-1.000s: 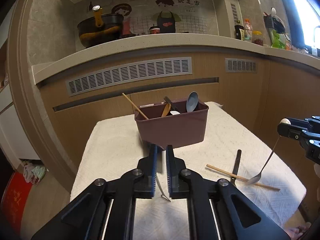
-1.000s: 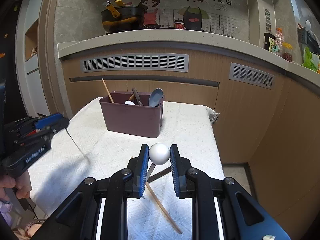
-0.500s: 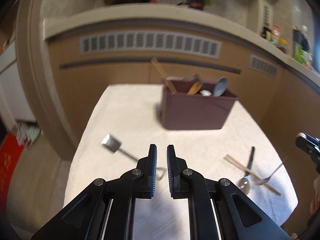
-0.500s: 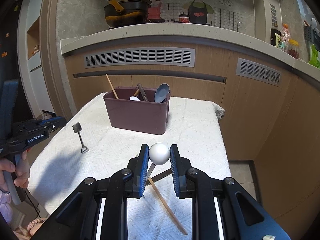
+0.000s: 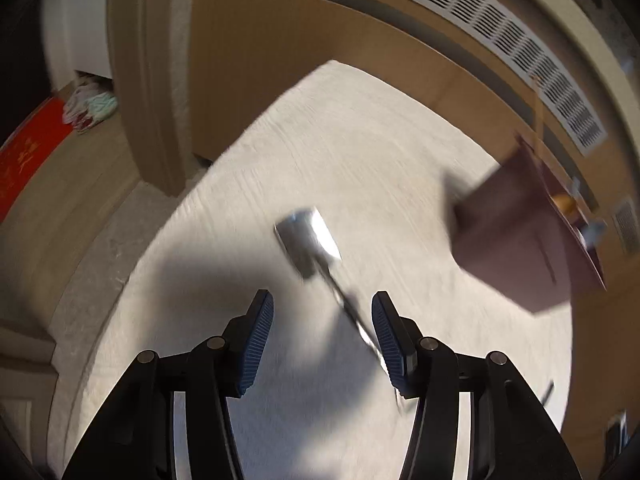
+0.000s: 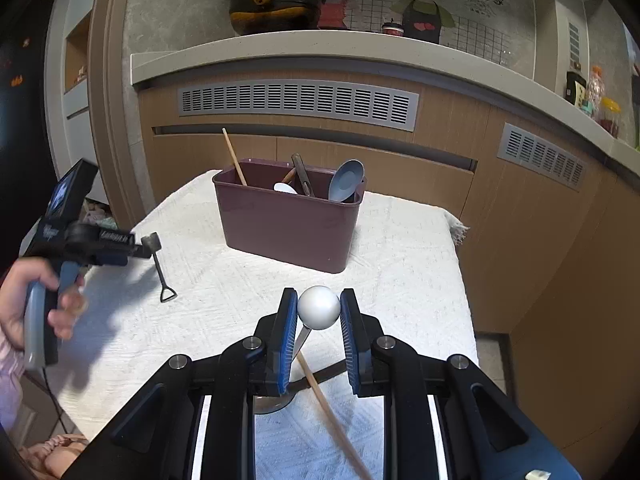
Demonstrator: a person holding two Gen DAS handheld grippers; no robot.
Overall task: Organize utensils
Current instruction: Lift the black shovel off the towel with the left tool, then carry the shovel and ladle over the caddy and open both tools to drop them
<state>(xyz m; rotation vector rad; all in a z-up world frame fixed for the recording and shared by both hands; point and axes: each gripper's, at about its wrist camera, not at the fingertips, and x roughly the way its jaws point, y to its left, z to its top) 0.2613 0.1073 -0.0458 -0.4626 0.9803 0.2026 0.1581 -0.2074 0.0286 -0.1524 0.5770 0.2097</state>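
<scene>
A small metal shovel-shaped spoon point(image 5: 308, 240) shows blurred in the left wrist view. Its blade is ahead of my left gripper point(image 5: 322, 300), and its thin handle runs back beside the right pad. The jaws are opening and do not press on it. In the right wrist view the shovel spoon point(image 6: 160, 272) stands tilted with its loop end on the cloth, beside the left gripper point(image 6: 140, 246). My right gripper point(image 6: 319, 298) is shut on the white ball end of a spoon point(image 6: 319, 308). The maroon bin point(image 6: 288, 228) holds several utensils.
A white cloth point(image 6: 400, 264) covers the small table, whose edges drop off on all sides. A wooden chopstick point(image 6: 328, 404) and a dark utensil handle point(image 6: 324, 372) lie crossed under my right gripper. A wooden counter front stands behind the bin. A person's hand point(image 6: 24, 304) holds the left gripper.
My left gripper swung left and down, rolled, and its jaws parted around the shovel spoon. The right gripper crept slightly forward, still shut on the ball-ended spoon.
</scene>
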